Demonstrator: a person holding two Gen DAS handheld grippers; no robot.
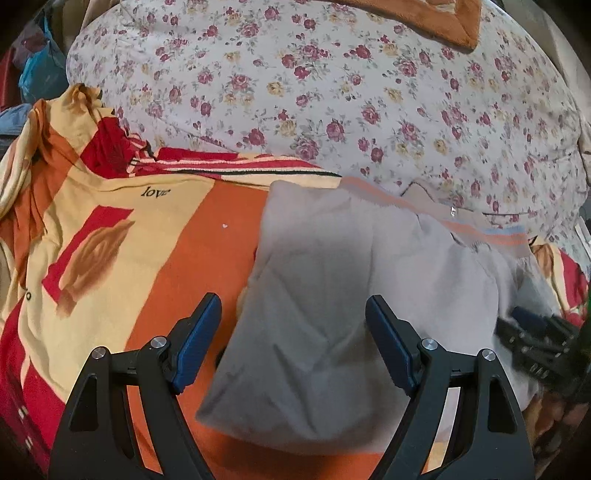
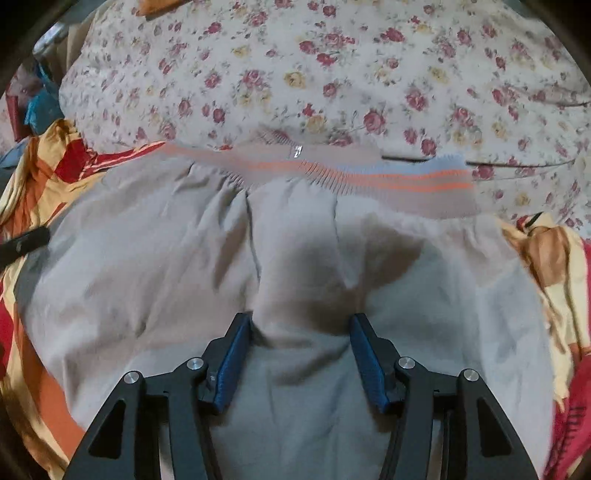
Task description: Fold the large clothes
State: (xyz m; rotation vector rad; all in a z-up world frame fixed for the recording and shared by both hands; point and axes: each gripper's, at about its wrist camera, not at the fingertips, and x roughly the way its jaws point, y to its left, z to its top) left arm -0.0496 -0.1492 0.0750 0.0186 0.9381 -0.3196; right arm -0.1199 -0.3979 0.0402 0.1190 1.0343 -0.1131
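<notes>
Grey trousers [image 1: 332, 277] lie folded on an orange, red and yellow bed sheet [image 1: 184, 240]. Their ribbed waistband [image 2: 406, 184], striped orange and blue, points toward the far side. My left gripper [image 1: 292, 301] hovers open over the trousers' left edge, with nothing held. My right gripper [image 2: 301, 318] stands about half open above the middle of the grey trousers [image 2: 147, 277]. A raised pucker of cloth sits between its blue pads, which do not press on it. The right gripper [image 1: 535, 332] also shows blurred at the right edge of the left wrist view.
A bulky floral quilt [image 1: 295, 92] rises just behind the waistband. A brown blanket [image 1: 424, 18] lies on top of it at the back. Bunched sheet and blue and red clutter [image 1: 37, 70] fill the far left.
</notes>
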